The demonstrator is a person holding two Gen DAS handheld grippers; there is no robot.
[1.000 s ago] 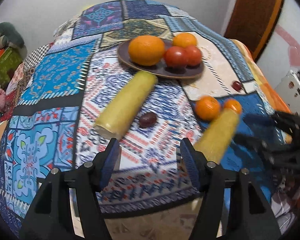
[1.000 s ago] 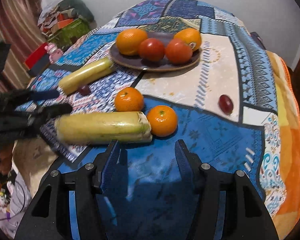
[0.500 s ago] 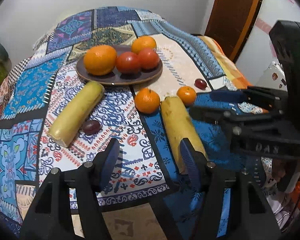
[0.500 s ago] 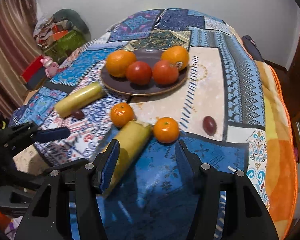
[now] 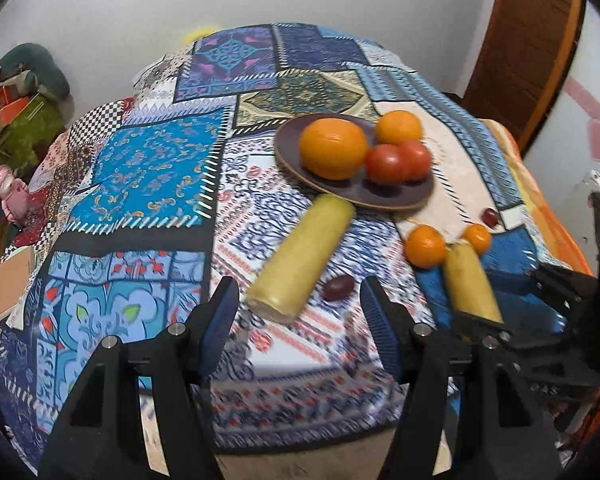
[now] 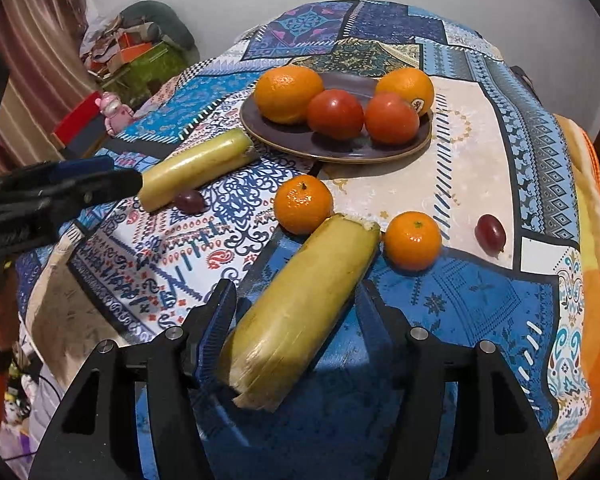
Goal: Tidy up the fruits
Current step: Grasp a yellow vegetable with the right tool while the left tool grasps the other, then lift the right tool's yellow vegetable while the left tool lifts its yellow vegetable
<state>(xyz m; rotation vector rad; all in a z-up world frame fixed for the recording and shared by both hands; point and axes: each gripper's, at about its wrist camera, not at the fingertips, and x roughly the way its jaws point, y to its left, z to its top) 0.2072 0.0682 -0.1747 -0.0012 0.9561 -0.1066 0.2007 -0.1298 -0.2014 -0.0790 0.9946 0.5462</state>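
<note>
On my far left I see a blurred heap of boxes and a pink toy [image 5: 6, 192] beyond the quilt [image 5: 148, 168], a soft patchwork cloth draped over the table. My left gripper [image 5: 298, 312] hangs part open over the cloth, nothing between its blue ribbed pads; just past it lie a matt yellow-green stalk [image 5: 300, 256] and a small dark date [image 5: 339, 287]. Farther off, the brown plate [image 5: 380, 200] carries two dimpled oranges and two glossy tomatoes, one half hidden. To the right, two mandarins [image 6: 304, 204] flank the ragged far end of a second stalk [image 6: 304, 304]; its near end lies between my right gripper [image 6: 296, 312] jaws, which are opening and look clear of it. Another date [image 6: 490, 234] sits alone, far right.
</note>
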